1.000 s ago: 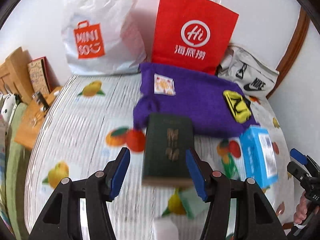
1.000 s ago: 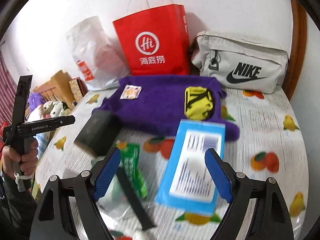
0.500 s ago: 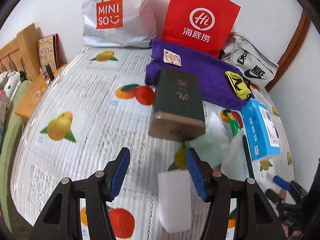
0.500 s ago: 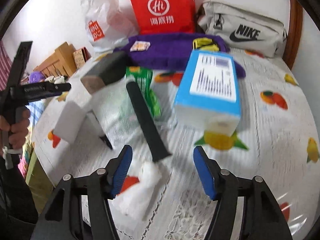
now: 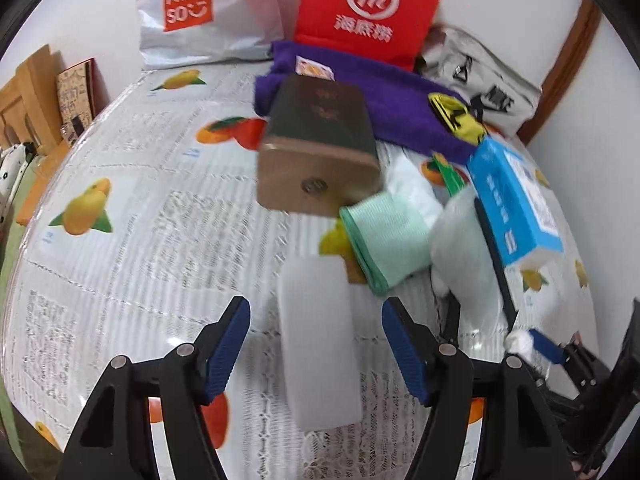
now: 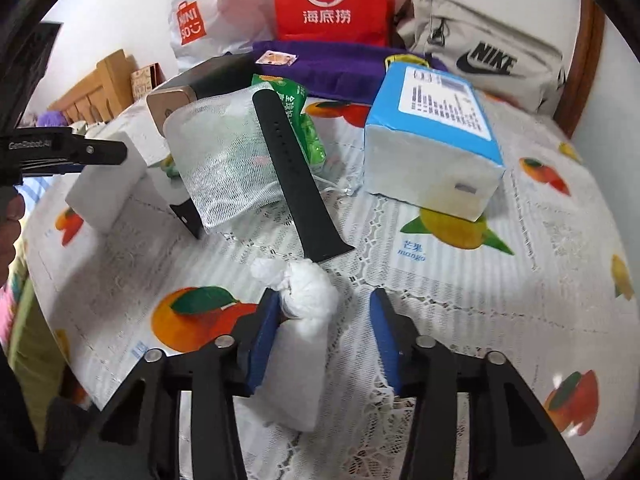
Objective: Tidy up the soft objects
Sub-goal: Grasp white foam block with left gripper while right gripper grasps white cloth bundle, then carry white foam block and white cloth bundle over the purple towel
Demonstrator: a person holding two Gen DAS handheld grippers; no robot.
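Spread over the fruit-print table [image 6: 520, 280]: a jumble, backed by a red paper bag [image 5: 368, 8], a white Miniso bag [image 5: 200, 8] and a grey Nike bag [image 6: 492, 60] against the wall. In front of these, a purple towel [image 5: 400, 100] lying flat; nearer, a blue tissue pack [image 6: 432, 136] and a dark green box [image 5: 320, 152] with its gold end turned to the camera. Then a loose white gauze sleeve [image 6: 224, 160], a white foam block [image 5: 316, 340], a folded mint-green cloth [image 5: 384, 236], a black watch strap [image 6: 296, 176] draped over the gauze, and, smallest, a crumpled white wad [image 6: 308, 292].

Judging by the poses, at the reach-and-grasp stage, two pick-ups at once, nothing sorted so far.
- Left gripper [image 5: 316, 320]: spread wide, straddling the foam block, gripping nothing; gaps visible on both sides of the block.
- Right gripper [image 6: 324, 308]: parted about halfway, around the wad, which touches the left pad only; not clamped.

Next, probably: close gently on each. Squeeze just enough, since foam and wad both seem likely to squash and slip. Centre the right gripper on the wad first, to avoid pushing it sideways.

Hard to make out:
- No obvious target place for the soft things.
- Left view smeared by motion, so the edges of the block and the box are vague.
- A pale oblong under the right gripper [image 6: 296, 380]: unidentifiable.
- Under the gauze, a dark corner peeking out; the rest concealed.
- Far end of the strap hidden in the left view.
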